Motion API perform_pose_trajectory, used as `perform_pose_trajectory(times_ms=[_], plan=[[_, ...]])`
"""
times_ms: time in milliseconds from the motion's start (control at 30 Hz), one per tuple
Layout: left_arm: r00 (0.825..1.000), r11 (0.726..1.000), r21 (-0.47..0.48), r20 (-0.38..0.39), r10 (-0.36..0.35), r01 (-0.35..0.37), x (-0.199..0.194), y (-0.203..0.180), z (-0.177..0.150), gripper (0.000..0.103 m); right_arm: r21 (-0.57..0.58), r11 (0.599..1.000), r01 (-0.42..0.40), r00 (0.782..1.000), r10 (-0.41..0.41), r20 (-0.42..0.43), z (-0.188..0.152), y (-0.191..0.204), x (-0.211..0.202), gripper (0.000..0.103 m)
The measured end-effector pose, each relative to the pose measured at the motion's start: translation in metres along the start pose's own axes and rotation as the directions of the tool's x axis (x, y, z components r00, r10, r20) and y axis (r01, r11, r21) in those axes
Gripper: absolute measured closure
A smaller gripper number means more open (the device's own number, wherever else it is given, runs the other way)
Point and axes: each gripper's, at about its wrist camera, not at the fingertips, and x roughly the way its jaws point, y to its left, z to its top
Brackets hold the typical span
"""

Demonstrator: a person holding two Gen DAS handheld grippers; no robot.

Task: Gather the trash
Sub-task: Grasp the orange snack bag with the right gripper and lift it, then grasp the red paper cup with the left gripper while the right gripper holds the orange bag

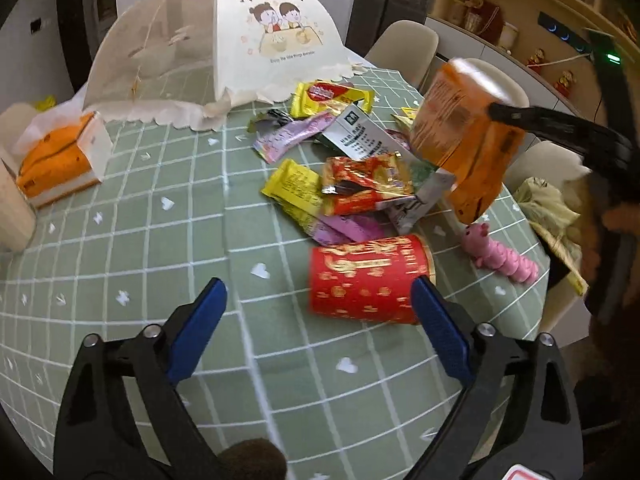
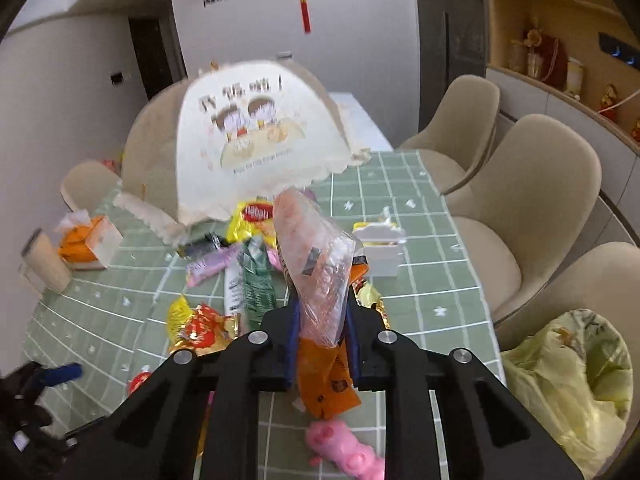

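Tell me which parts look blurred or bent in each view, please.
Left wrist view: the orange wrapper held by the right gripper is smeared by motion, and the tablecloth grid curves from fisheye. Right wrist view: the food cover print is blurred; the wrapper nearby stays fairly sharp.

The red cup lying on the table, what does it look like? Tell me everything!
The red cup looks like paper, printed with gold patterns and a gold rim. It lies on its side on the green checked tablecloth, beside the wrapper pile, rim toward the pink toy. The open left gripper hovers near it; whether they touch is unclear.
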Motion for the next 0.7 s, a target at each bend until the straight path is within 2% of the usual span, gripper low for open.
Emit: perform_pose_trajectory(times_ms=[167, 300, 433, 567, 700], plan=[[1.0, 1.0, -0.004, 0.004, 0.008, -0.008, 0.002, -0.027, 0.001, 0.021, 0.054, 0.996, -0.073, 0.996, 0.07, 0.055, -0.002, -0.023, -0.051, 0.084], [0.995, 0.995, 0.013, 0.041, 0.095, -0.095, 0.004, -0.044, 0.002, 0.025, 0.07, 0.993, -0.095, 0.995, 0.092, 0.049, -0.018, -0.039, -0.072, 0.084], [0.988, 0.987, 0.052, 0.032, 0.152, -0.153, 0.012, -0.053, -0.003, 0.029, 0.104, 0.991, -0.084, 0.996, 0.079, 0.045, -0.035, -0.049, -0.084, 0.084], [0.988, 0.981, 0.12, 0.022, 0.151, -0.153, 0.021, -0.067, -0.008, 0.029, 0.143, 0.988, -0.063, 0.997, 0.056, 0.05, -0.051, -0.054, -0.099, 0.084], [0.99, 0.976, 0.183, 0.103, 0.1, -0.117, 0.004, -0.059, -0.002, 0.029, 0.163, 0.986, -0.038, 0.997, 0.027, 0.067, -0.061, -0.057, -0.117, 0.084]])
